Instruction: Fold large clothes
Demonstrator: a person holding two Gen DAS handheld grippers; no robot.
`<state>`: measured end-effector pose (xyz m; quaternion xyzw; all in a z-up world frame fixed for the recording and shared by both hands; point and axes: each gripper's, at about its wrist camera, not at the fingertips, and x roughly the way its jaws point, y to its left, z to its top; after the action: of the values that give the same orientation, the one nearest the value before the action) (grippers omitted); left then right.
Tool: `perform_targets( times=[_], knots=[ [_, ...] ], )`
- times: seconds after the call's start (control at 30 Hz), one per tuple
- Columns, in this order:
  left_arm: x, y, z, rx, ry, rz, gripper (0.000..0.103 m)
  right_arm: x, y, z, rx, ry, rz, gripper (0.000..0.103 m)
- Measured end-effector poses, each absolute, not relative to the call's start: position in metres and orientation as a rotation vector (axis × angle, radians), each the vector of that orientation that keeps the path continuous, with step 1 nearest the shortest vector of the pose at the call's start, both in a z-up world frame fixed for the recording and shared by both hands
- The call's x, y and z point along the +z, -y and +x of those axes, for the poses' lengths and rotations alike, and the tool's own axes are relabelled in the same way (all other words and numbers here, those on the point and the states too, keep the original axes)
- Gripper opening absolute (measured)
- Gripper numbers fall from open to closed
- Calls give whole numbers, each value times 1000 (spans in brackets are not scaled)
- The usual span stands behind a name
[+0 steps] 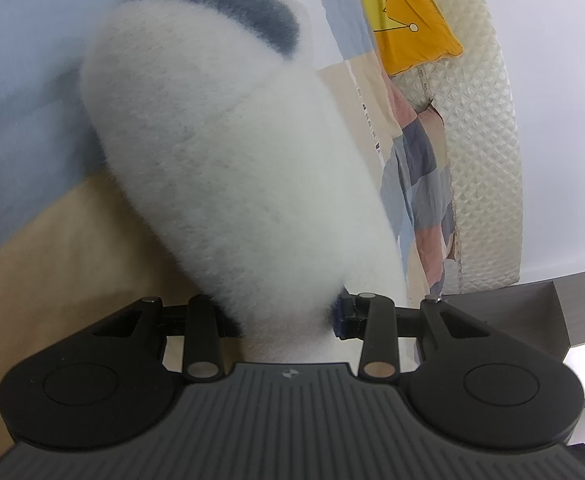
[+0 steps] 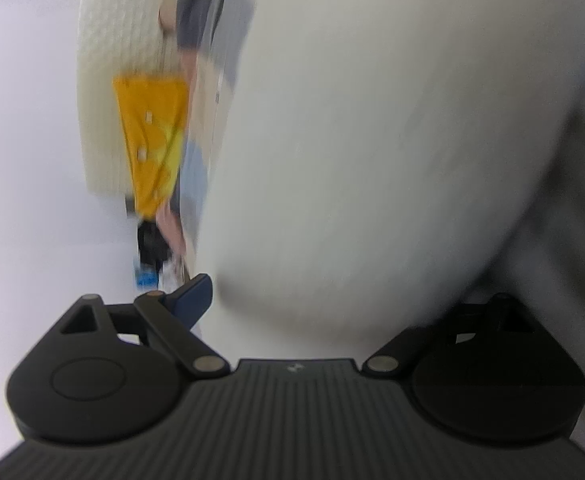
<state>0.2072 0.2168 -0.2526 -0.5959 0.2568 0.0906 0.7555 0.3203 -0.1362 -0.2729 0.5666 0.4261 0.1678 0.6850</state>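
— Where is the fluffy white garment (image 1: 228, 152) now, compared with the jaws?

— The left gripper (image 1: 288, 316) has it. The cloth runs between the two fingers and bulges out in front of them like a thick roll, rising up and to the left. A grey-blue band (image 1: 228, 4) sits at the far end of this roll. The jaws are partly closed and pressed on the cloth from both sides; the blue pad (image 1: 342, 316) on the right finger touches the fluff.

— And the other hand?

— The right gripper (image 2: 324, 312) has its jaws spread wide. The same white garment (image 2: 372, 140) fills most of that view, very blurred. It hangs between and in front of the fingers, but the left finger with its blue pad (image 2: 192, 298) stands apart from the cloth, so nothing is clamped there. The right finger is hidden behind the white cloth, I cannot see whether it touches.

— What is behind all this?

— A patchwork bedcover (image 1: 412, 160) in blue, beige and pink, a yellow pillow (image 1: 404, 16) with a crown drawing, and a cream quilted mattress edge (image 1: 480, 128) beside a pale wall (image 1: 564, 80).
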Motion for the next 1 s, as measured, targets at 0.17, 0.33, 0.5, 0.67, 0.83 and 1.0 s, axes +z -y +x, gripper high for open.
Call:
perform_targets(
  times=[0.17, 0.33, 0.5, 0.67, 0.83, 1.0],
  knots=[
    [-259, -225, 207, 169, -570, -1366, 44, -272, 151, 313, 343, -904, 1323, 93],
    [-265, -228, 204, 162, -564, -1424, 47, -273, 159, 307, 307, -885, 1322, 93],
    [-266, -229, 204, 161, -562, -1443, 49, -273, 160, 312, 272, -864, 1340, 93],
    [-266, -232, 199, 172, -557, -1462, 51, -269, 160, 311, 235, -841, 1320, 93],
    [-268, -238, 193, 177, -550, -1482, 51, -272, 165, 310, 197, -831, 1326, 84],
    [-271, -238, 192, 200, -535, -1475, 51, -275, 168, 310, 183, -826, 1326, 82]
  ],
)
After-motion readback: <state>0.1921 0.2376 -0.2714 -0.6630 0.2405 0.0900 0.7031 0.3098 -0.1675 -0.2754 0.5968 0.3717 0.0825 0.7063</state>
